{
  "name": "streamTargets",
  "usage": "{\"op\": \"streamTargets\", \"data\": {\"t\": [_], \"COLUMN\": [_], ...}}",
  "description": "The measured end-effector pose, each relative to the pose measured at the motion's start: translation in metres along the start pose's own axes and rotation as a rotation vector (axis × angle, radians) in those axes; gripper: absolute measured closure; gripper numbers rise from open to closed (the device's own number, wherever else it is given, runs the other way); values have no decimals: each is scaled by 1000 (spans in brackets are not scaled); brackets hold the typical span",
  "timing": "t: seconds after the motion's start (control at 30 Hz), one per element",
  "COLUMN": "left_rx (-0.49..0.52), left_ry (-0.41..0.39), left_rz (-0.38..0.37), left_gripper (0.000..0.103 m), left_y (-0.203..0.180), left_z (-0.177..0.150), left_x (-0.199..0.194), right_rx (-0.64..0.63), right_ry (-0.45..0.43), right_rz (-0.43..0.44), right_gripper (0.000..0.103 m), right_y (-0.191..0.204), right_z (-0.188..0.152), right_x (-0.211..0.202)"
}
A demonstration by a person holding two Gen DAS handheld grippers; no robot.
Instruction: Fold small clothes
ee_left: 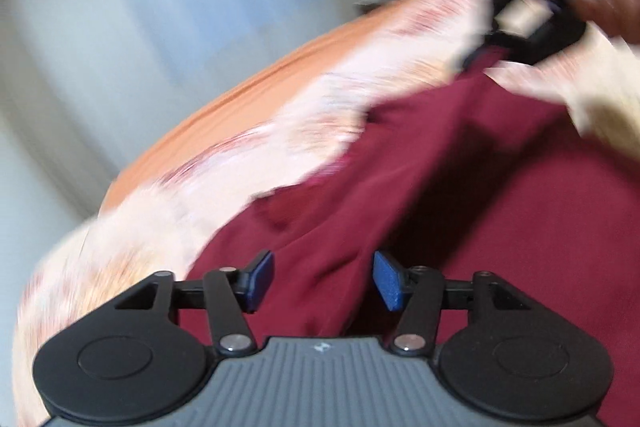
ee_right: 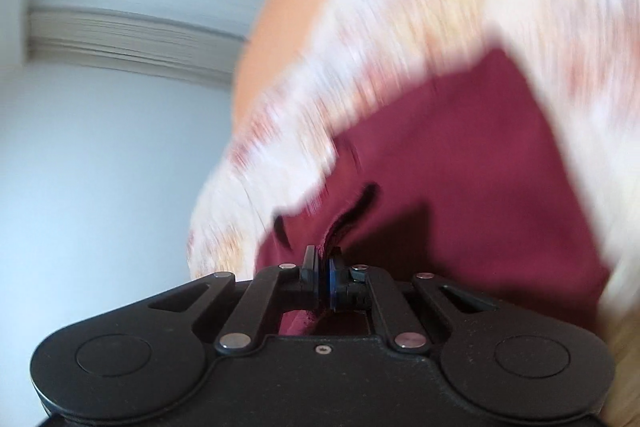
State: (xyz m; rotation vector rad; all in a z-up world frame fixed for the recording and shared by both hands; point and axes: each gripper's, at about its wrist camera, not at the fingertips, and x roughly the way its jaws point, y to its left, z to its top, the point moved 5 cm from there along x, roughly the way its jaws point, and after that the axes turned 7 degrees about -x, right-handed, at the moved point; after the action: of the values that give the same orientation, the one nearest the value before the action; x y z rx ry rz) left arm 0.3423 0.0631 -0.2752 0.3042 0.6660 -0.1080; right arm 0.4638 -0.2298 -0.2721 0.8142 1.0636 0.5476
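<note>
We are working on a patterned cream bedcover (ee_left: 280,143) over an orange sheet (ee_left: 256,95), where the maroon garment (ee_left: 460,187) is lying, rumpled, smooth and thin-looking. The right gripper (ee_right: 322,267) is pinching a raised fold of this garment, its jaws closed on the cloth; we are advising a low, steady pull so the thin fold is not slipping out. The left gripper (ee_left: 324,281) is hovering over the garment with jaws moderately apart, gripping nothing; we are judging that it needs a second edge before folding.
</note>
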Motion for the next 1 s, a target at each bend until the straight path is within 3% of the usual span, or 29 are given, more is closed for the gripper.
{"op": "streamTargets", "data": {"t": [0.03,0.1,0.2,0.27,0.33,0.47,0.6,0.73,0.83,0.9,1.0], "left_rx": [-79,-229,-370,-421,-464,-631,-860,-1037,-1106,-1111,-1056], "left_ry": [4,23,73,114,156,224,221,220,255,271,278], "left_rz": [9,35,93,113,81,-97,-168,-165,-181,-191,-204], "left_gripper": [31,29,29,29,32,36,38,38,38,44,67], "left_y": [19,58,106,128,143,151,167,190,196,196,192], "left_z": [2,3,-6,-13,-22,-30,-36,-47,-56,-60,-56], "left_x": [-3,-2,15,32,45,67,81,91,102,110,115], "right_rx": [-43,-137,-137,-139,-125,-99,-111,-139,-144,-147,-162], "right_ry": [-29,-19,20,27,25,27,34,45,48,49,54], "right_rz": [-28,-193,-273,-275,-263,-257,-257,-254,-252,-252,-255], "right_gripper": [99,99,99,99,99,98,98,98,98,98,98], "right_y": [-3,-16,-34,-34,-35,-38,-33,-26,-24,-23,-21], "right_z": [6,12,9,6,2,-6,-5,-4,-2,-1,0], "right_x": [-12,-22,-23,-22,-23,-22,-17,-15,-14,-12,-11]}}
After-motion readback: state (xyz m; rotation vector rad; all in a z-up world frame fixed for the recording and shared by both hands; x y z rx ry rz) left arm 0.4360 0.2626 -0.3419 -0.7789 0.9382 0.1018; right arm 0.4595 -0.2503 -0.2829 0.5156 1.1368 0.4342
